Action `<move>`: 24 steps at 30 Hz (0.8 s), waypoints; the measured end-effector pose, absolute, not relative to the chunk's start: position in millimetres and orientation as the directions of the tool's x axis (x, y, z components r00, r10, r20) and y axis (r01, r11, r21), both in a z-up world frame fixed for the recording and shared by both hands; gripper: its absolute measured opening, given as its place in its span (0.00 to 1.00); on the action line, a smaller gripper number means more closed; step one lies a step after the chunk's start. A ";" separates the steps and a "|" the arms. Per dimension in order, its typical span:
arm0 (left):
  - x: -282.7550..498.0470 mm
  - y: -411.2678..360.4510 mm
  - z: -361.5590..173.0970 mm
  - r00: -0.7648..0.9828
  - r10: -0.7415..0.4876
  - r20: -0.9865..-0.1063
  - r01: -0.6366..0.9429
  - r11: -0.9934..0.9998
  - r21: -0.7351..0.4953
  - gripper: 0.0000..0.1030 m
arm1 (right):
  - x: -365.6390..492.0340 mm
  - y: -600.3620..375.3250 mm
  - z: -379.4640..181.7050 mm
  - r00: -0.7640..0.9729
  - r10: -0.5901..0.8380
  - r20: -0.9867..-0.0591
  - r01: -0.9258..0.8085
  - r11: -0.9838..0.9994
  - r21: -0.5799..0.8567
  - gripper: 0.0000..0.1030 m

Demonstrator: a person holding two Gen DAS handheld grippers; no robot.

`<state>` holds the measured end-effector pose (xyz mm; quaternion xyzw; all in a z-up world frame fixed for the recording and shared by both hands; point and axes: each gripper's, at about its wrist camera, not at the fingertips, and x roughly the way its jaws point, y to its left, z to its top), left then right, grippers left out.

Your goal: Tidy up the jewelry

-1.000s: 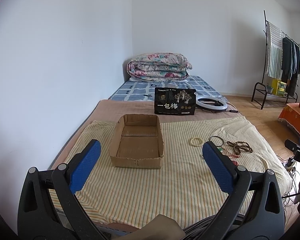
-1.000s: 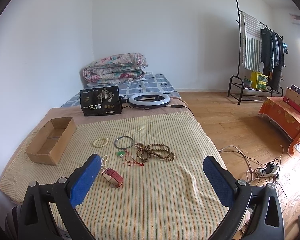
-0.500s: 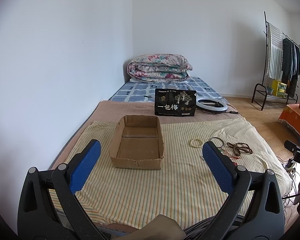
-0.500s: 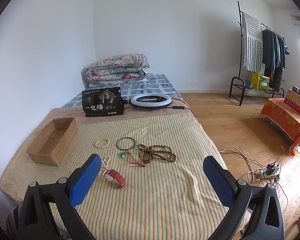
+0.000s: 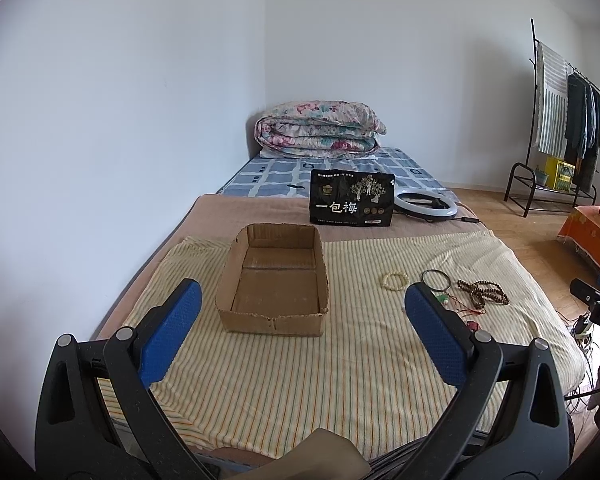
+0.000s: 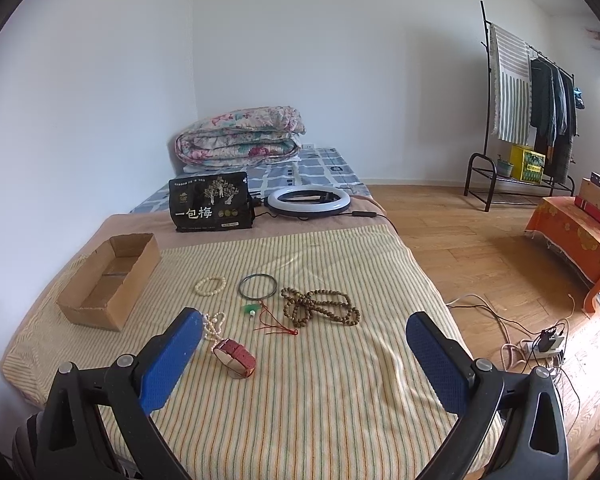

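Your view has barely shifted over the last second: both jaws stay wide open, empty; brown cardboard box awaits jewelry.

We see a cardboard box of matt brown paperboard, its front edge rough and torn. It sits on a striped cloth, a soft woven sheet with a dull finish. On that cloth lie a bracelet of smooth pale beads, a thin bangle that looks like dark metal, a string of brown beads that look like wood, and a red watch with a textured strap. The black bag has a glossy plastic face. Our grippers' fingers carry blue dimpled pads on matt black plastic. The floor is polished wood.
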<state>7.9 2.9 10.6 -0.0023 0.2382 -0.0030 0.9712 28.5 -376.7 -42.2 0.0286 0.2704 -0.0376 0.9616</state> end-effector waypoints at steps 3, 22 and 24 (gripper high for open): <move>10.8 2.5 6.0 0.884 -0.007 -0.467 0.004 1.000 -0.007 1.00 | 32.1 -375.3 -44.2 0.849 -0.053 -0.526 0.083 0.996 0.034 1.00; 49.5 6.4 -29.4 0.862 0.008 -0.506 -0.003 1.000 0.010 1.00 | 58.5 -373.8 -68.3 0.861 0.033 -0.508 -0.010 0.999 0.048 1.00; 55.9 6.1 -33.9 0.858 0.005 -0.513 0.002 1.000 0.012 1.00 | 65.6 -371.8 -73.6 0.850 0.043 -0.526 -0.031 0.999 0.031 1.00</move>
